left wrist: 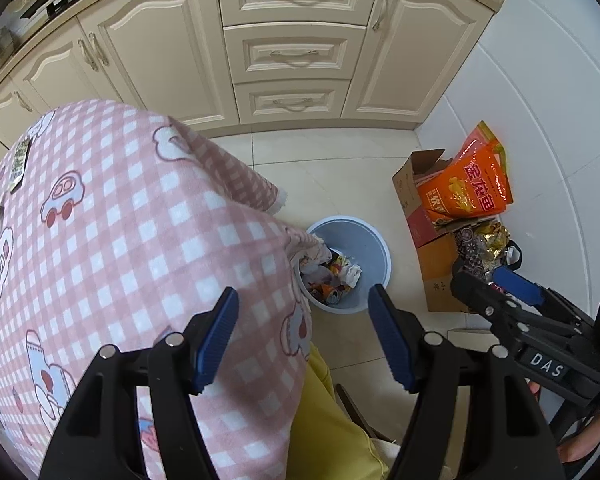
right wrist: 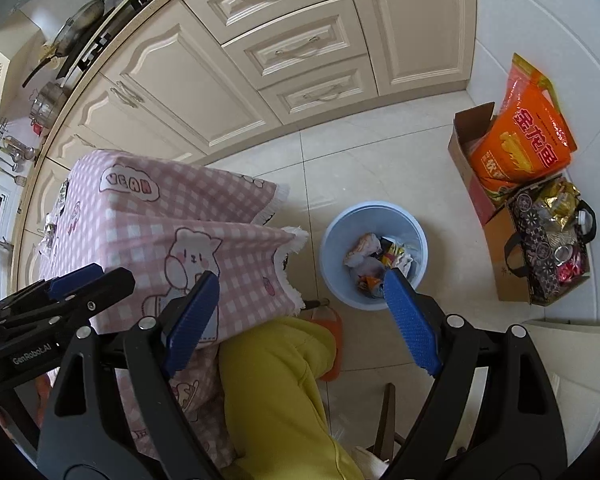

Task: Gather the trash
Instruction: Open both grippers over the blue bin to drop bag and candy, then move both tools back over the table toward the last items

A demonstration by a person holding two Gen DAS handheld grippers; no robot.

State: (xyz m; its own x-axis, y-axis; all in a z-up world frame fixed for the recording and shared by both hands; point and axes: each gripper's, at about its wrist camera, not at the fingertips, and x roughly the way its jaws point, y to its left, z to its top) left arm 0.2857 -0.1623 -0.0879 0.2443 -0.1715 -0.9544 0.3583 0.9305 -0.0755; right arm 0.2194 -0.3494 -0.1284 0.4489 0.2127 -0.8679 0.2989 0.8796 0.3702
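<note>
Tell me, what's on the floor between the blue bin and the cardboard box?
Nothing, just bare floor tile between the bin and the box, seen best in the right wrist view.

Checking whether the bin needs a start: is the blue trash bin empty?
No, the blue trash bin already holds crumpled wrappers and paper at its bottom.

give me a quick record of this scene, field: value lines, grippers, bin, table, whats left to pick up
left gripper: open, empty, above the table edge
right gripper: open, empty, near the bin
bin: light blue, on the floor beside the table, holds crumpled wrappers and paper
table: covered by a pink checked cloth
left on table: small wrappers at the far edge
floor clutter: cardboard box with an orange bag
</note>
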